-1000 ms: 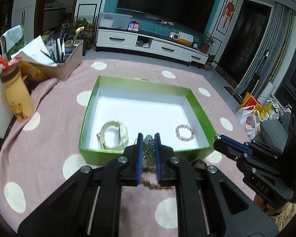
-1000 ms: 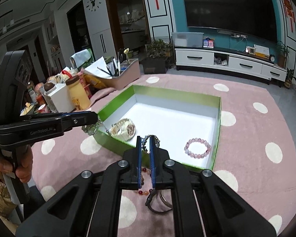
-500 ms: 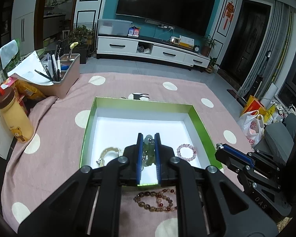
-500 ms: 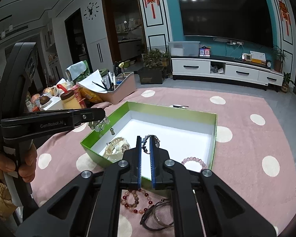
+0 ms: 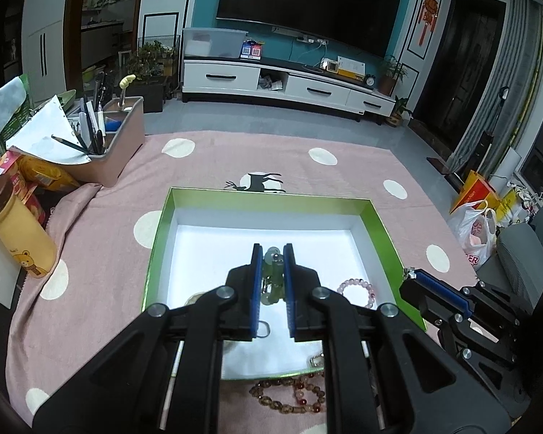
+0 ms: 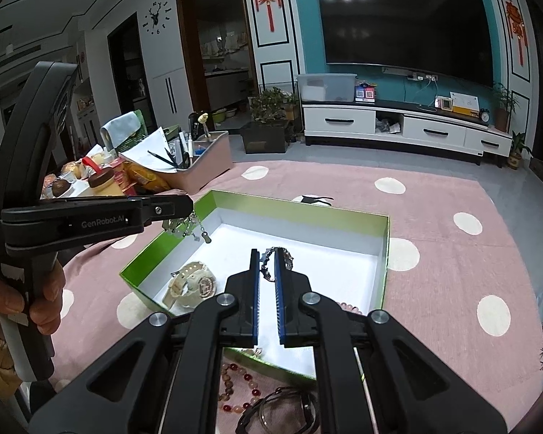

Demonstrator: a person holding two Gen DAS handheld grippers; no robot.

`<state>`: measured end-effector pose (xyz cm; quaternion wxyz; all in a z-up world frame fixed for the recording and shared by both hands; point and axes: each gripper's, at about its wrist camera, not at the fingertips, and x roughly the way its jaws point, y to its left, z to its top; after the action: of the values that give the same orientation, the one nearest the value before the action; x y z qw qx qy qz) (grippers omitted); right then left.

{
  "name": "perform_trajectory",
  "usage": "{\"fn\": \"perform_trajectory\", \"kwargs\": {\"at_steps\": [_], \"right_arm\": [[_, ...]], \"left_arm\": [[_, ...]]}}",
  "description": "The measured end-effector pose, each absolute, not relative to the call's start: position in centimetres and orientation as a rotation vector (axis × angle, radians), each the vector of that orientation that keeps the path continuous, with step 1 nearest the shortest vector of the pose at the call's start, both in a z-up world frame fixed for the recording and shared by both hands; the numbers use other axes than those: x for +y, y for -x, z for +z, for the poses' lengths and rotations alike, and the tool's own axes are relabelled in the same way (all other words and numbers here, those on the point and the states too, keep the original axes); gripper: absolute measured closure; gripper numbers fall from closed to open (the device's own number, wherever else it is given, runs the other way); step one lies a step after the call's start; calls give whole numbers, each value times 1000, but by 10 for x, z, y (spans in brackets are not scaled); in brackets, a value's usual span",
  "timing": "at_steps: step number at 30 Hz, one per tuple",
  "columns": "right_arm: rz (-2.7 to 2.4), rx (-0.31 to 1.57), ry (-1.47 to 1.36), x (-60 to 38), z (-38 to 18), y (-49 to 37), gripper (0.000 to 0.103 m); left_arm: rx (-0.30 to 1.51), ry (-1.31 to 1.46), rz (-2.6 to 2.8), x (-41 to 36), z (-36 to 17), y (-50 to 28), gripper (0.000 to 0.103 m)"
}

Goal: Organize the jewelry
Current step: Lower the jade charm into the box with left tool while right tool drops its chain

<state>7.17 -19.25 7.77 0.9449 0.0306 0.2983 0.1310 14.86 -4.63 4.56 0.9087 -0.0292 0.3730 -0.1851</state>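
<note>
Green beads [image 5: 272, 271] pinched between left gripper [image 5: 270, 257] fingers | above box [image 5: 159, 233]

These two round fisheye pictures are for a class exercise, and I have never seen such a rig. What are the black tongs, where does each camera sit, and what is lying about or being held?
No robot: a person holds a black two-finger gripper in each hand, with a camera looking along its fingers. The left gripper is shut on a green beaded bracelet. The right gripper is shut on a silvery chain. Both hang over a shallow green box with a white floor on a pink dotted cloth. Inside lie a cream wristwatch and a pink bead bracelet. A reddish-brown bead bracelet lies outside.
</note>
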Motion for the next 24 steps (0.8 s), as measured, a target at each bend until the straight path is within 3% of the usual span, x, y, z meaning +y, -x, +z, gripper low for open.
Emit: {"fn": "perform_trajectory", "kwargs": {"at_steps": [24], "right_arm": [[216,711,-63,-195,44,-116,96]], "left_arm": [[853,11,-350,-69,14,-191,92]]}}
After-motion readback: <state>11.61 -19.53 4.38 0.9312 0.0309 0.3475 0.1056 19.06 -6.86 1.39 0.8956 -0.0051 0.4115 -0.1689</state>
